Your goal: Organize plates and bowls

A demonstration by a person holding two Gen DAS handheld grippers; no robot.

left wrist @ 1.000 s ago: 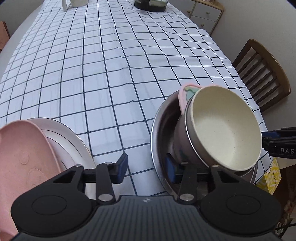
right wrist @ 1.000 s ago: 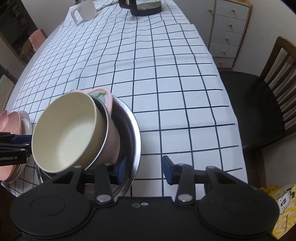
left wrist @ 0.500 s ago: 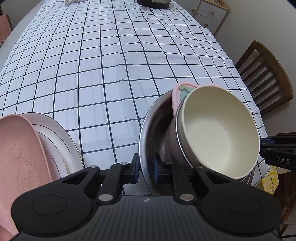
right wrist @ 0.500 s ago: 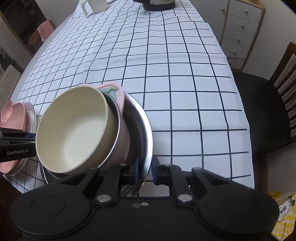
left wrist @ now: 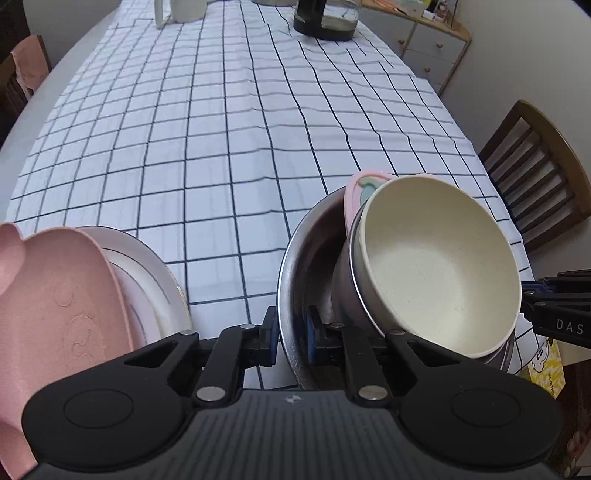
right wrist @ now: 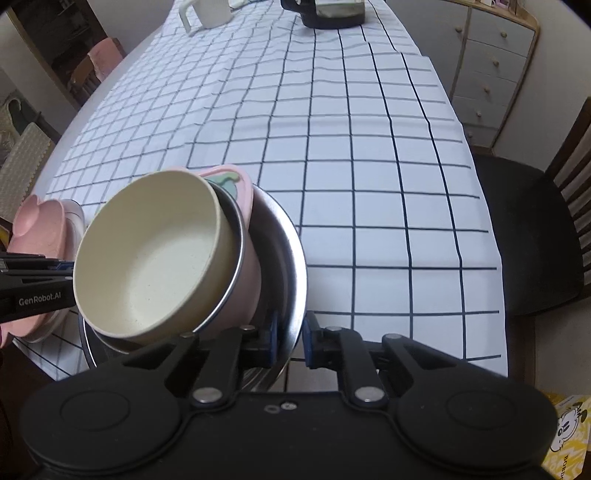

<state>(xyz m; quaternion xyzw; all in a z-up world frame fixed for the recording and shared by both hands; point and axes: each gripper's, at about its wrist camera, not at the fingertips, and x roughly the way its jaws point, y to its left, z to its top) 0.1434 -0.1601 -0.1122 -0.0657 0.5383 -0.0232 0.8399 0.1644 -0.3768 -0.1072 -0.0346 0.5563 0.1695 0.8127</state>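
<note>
A wide steel bowl (left wrist: 303, 258) (right wrist: 291, 258) sits near the table's front edge and holds a tilted stack: a cream bowl (left wrist: 436, 266) (right wrist: 155, 258) inside a pink steel-rimmed bowl (right wrist: 247, 273), with a small pink dish (left wrist: 356, 188) (right wrist: 236, 181) behind them. My left gripper (left wrist: 290, 336) is shut on the steel bowl's left rim. On the opposite rim my right gripper (right wrist: 290, 338) is shut as well. Left of the bowl a pink plate (left wrist: 55, 314) (right wrist: 37, 218) lies on a white plate (left wrist: 147, 254).
The checked tablecloth (left wrist: 221, 147) stretches far ahead. A white mug (right wrist: 207, 13) and a dark kettle base (right wrist: 328, 13) stand at the far end. A wooden chair (left wrist: 535, 173) is on the right, with a drawer cabinet (right wrist: 491, 66) beyond it. A yellow box (right wrist: 565, 432) lies below.
Both grippers went from open beside the steel bowl's rim to shut on it, one on each side. The bowls have hardly shifted.
</note>
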